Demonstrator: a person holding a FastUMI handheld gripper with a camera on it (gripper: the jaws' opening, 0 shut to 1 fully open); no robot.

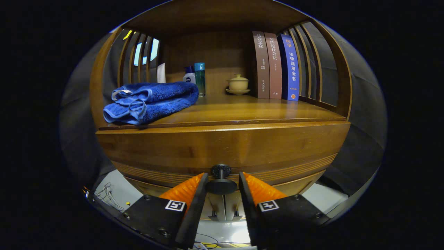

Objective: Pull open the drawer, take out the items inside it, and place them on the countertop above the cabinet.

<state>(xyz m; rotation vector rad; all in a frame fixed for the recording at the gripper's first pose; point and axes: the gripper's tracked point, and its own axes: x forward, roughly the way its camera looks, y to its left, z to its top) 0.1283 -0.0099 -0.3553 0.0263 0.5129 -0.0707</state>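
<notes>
The gripper (222,180) sits level with the drawer front, its 2 fingers (189,194) apart and flanking the round dark drawer knob (221,178). The knob lies between the fingertips, close to both; whether either finger actually touches it cannot be told, so the claw reads as parted around the knob rather than clamped on it.

The knob is fixed at the middle of the wooden drawer (222,152), whose front lies flush with the cabinet, so the drawer is closed and whatever it holds is hidden.

Directly above the drawer runs the countertop (249,109), a polished wooden surface under a shelf roof with slatted sides. At its near left edge lies a folded blue towel (151,100), slightly overhanging the front lip. Behind the towel, against the back panel, stand a white bottle with a dark cap (189,75) and, just beside it, a taller teal bottle (199,78). Further right rests a lidded tan tea bowl on a saucer (238,84). Just beside that, 3 books (275,66) stand upright, touching each other: 2 brown spines and 1 blue.
</notes>
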